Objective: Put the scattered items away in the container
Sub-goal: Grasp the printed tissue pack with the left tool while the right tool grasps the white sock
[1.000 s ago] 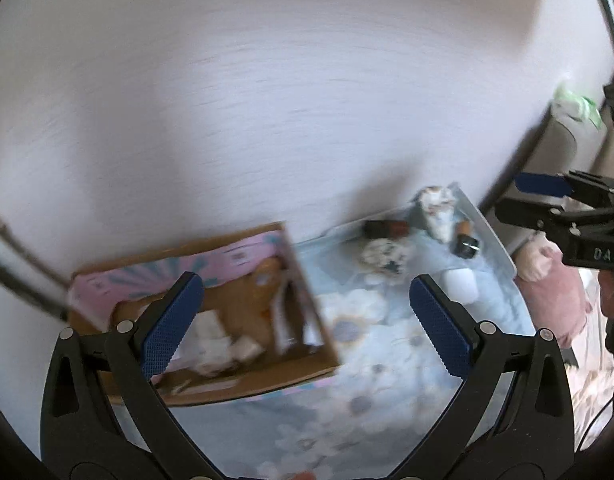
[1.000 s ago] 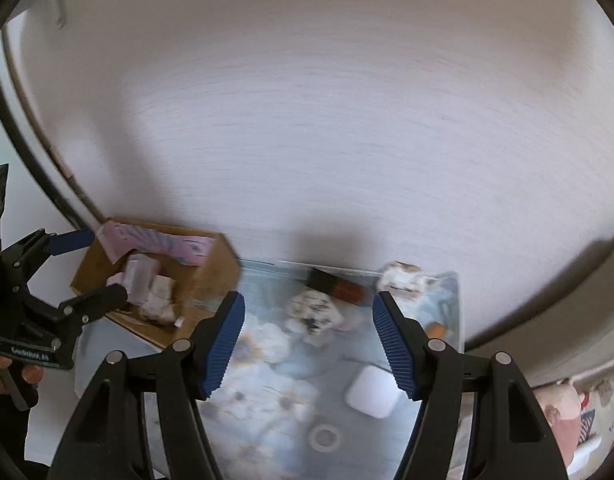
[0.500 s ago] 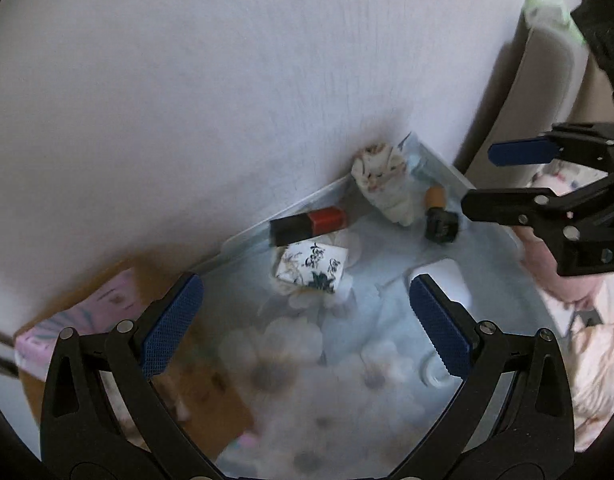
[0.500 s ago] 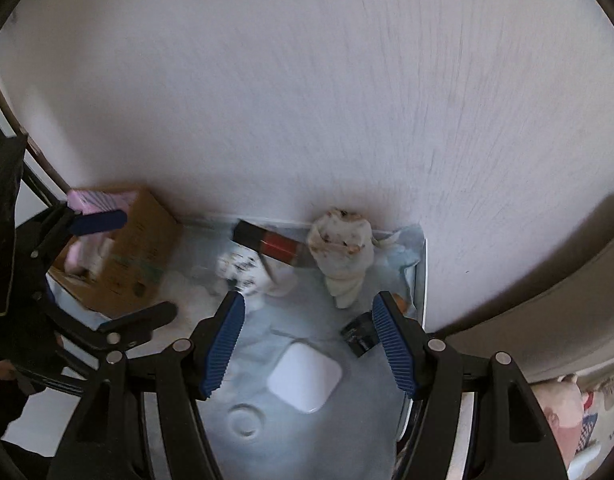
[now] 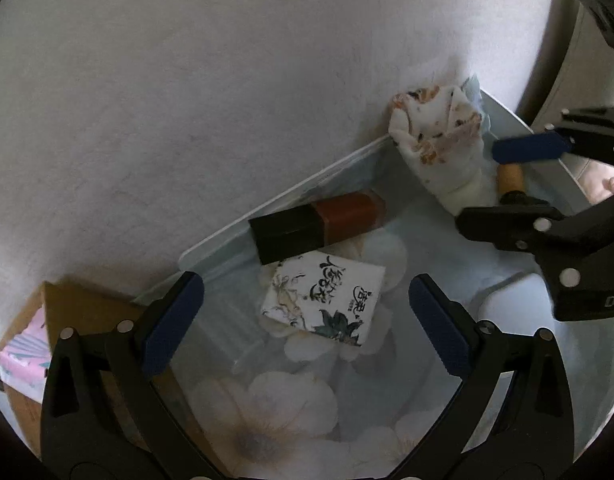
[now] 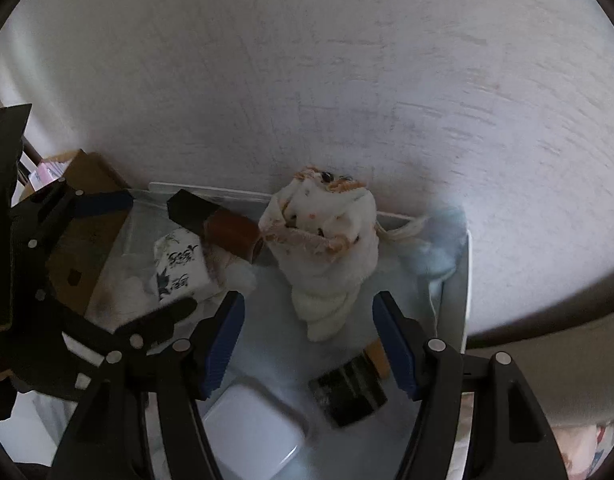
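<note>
My left gripper (image 5: 305,320) is open just above a white tissue pack (image 5: 323,300) with black lettering; nothing is between its fingers. Behind the pack a black and red box (image 5: 319,224) lies along the wall. A white plush toy (image 6: 327,248) with orange patches leans on the wall, and my right gripper (image 6: 309,336) stands open in front of it, apart from it. The cardboard box (image 5: 67,308) with a pink flap sits at the left edge. In the right wrist view the left gripper (image 6: 159,252) hovers by the tissue pack (image 6: 183,268).
A white rounded case (image 6: 251,432) and a small black bottle (image 6: 347,392) with an orange cap lie near my right gripper. Everything rests on a pale blue floral cloth (image 5: 267,420) against a grey wall (image 5: 227,80). The right gripper (image 5: 507,184) crosses the left wrist view's right side.
My left gripper has swung right from over the cardboard box and dropped toward the tissue pack. My right gripper has moved right and closer to the plush toy. Both stay open.
</note>
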